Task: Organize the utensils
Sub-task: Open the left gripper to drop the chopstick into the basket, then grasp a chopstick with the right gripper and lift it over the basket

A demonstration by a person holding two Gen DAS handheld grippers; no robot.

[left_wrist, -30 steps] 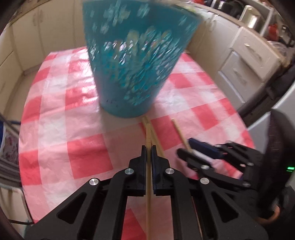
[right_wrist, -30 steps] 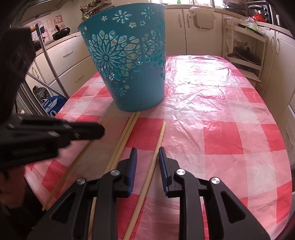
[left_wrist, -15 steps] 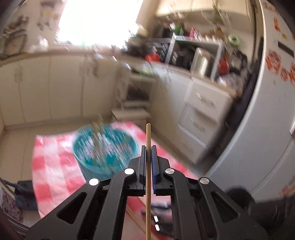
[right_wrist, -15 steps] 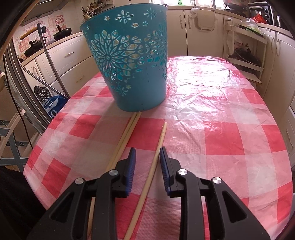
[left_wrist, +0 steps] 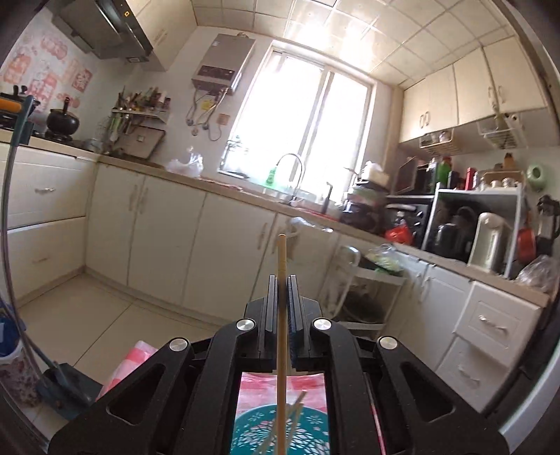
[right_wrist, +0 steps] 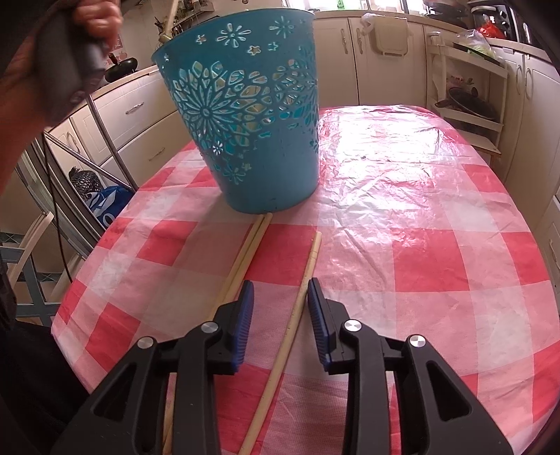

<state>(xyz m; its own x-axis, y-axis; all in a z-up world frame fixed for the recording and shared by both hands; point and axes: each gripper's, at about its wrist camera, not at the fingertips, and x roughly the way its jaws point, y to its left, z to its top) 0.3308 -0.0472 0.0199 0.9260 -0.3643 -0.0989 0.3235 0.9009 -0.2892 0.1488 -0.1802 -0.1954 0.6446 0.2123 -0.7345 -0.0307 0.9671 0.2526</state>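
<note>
Left wrist view:
Left gripper (left_wrist: 281, 280): jaws clamped on one chopstick (left_wrist: 281, 259), raised high and pointing out at the kitchen cabinets.
Held chopstick: one, running lengthwise between the pads, its tip sticking out past them.
Basket (left_wrist: 252, 434): one, teal, seen from above below the gripper; at least two more sticks lean inside it, exact count unclear.
Tablecloth (left_wrist: 140, 353): one, red and white check, under the basket.

Right wrist view:
Right gripper (right_wrist: 280, 297): jaws apart and opening, pads clear of the single chopstick (right_wrist: 301, 297) lying on the cloth between them.
Chopstick pair (right_wrist: 250, 245): two, side by side, tips touching the basket's base.
Loose chopsticks on the table: three.
Basket (right_wrist: 266, 147): one, upright on the tablecloth (right_wrist: 420, 245).
Person's hand (right_wrist: 98, 17): one, top left, blurred.
</note>
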